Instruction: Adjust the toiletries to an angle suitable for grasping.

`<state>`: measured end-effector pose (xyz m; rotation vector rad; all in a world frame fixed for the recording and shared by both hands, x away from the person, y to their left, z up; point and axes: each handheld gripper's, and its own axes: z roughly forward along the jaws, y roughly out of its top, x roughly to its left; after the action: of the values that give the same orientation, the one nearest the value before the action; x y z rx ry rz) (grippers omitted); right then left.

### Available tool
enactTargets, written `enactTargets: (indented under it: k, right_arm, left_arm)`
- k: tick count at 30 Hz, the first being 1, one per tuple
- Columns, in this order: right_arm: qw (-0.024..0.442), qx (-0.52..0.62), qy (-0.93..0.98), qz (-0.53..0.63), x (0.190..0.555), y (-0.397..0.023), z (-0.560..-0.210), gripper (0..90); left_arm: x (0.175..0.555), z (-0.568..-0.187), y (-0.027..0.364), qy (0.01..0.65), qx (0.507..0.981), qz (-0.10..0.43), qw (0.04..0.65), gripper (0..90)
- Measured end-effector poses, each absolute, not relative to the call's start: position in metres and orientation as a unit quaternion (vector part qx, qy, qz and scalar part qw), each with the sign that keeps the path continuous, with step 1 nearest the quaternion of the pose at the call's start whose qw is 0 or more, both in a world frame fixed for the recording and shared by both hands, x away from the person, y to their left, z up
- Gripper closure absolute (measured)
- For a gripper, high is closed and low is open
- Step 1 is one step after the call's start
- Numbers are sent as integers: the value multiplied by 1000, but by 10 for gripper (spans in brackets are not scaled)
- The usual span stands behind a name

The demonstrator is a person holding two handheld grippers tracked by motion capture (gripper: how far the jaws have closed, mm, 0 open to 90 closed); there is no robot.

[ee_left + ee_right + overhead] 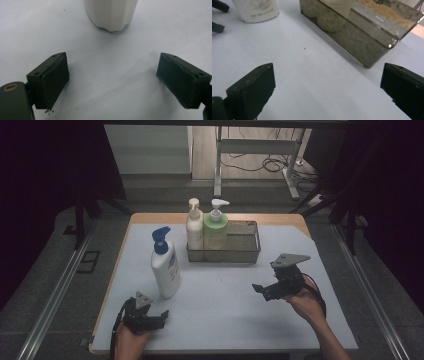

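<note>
A white bottle with a blue pump [165, 265] stands on the white mat, left of centre. Behind it, a cream pump bottle [194, 227] and a green pump bottle [216, 230] stand upright in the left end of a mesh basket [247, 252]. My left gripper [163, 315] lies low near the front edge, open and empty, with the white bottle's base [111, 13] just beyond its jaws [113, 82]. My right gripper [260, 290] is held to the right, in front of the basket, pointing left. It is open with nothing between its jaws [327, 92], and the basket's near corner [367, 50] is ahead.
The basket's right half holds nothing. The white mat [225, 310] covers a wooden table whose edge shows at the back [165, 217]. Metal rails run along both sides of the table [55, 295]. A desk frame and cables lie on the floor beyond [260, 155].
</note>
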<state>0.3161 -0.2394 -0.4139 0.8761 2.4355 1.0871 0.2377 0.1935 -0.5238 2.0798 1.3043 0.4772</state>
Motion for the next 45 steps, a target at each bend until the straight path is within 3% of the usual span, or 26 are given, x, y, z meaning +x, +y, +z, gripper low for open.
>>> enactTargets:
  k: [18,32,45]
  right_arm:
    - [164,346,844,376,287,-268,-471,0]
    - [136,369,852,346,288,-276,-517,0]
    - [145,366,853,341,287,-275,-522,0]
  left_arm:
    - [238,-524,193,497,788,180,315,106]
    - [238,-522,193,496,790,178,314,120]
    - [241,-514,205,510,779,185,313,292]
